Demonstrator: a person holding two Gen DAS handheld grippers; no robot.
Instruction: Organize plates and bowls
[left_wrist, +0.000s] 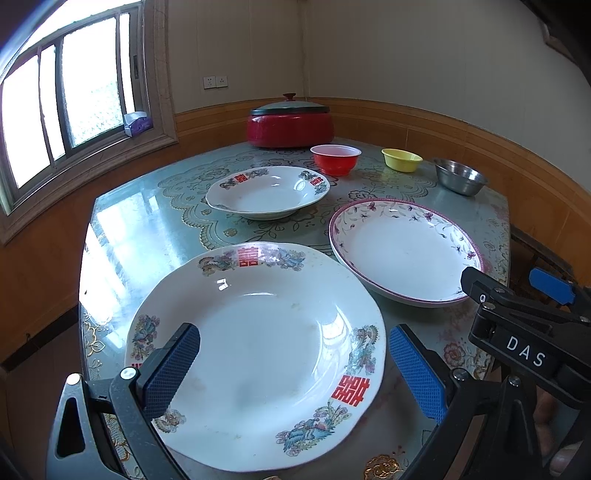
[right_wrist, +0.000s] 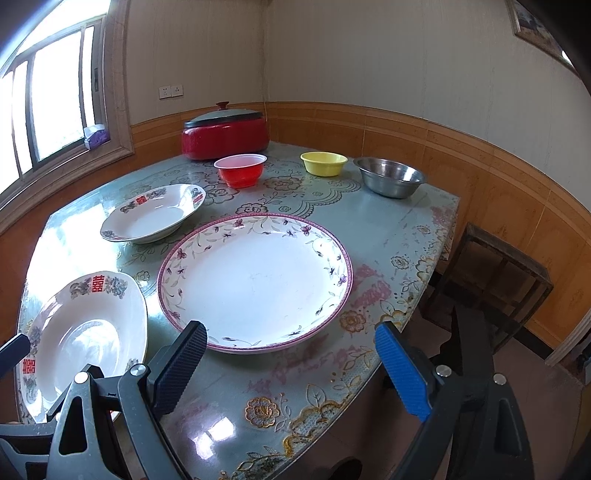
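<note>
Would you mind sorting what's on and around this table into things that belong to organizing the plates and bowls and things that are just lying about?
Belongs to the job:
purple-rimmed plate
near red-character plate
far red-character plate
red bowl
yellow bowl
steel bowl

Just lying about:
red lidded pot
tissue box
wooden stool

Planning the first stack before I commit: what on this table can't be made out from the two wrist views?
- Red pot contents: lid covers it in both views.
- Near rim of the big double-happiness plate: left view, hidden behind the left gripper fingers; right view, cut off at the left edge.
- Steel bowl inside bottom: low angle, its own wall hides it.
- Table near edge: hidden by the right gripper.
</note>
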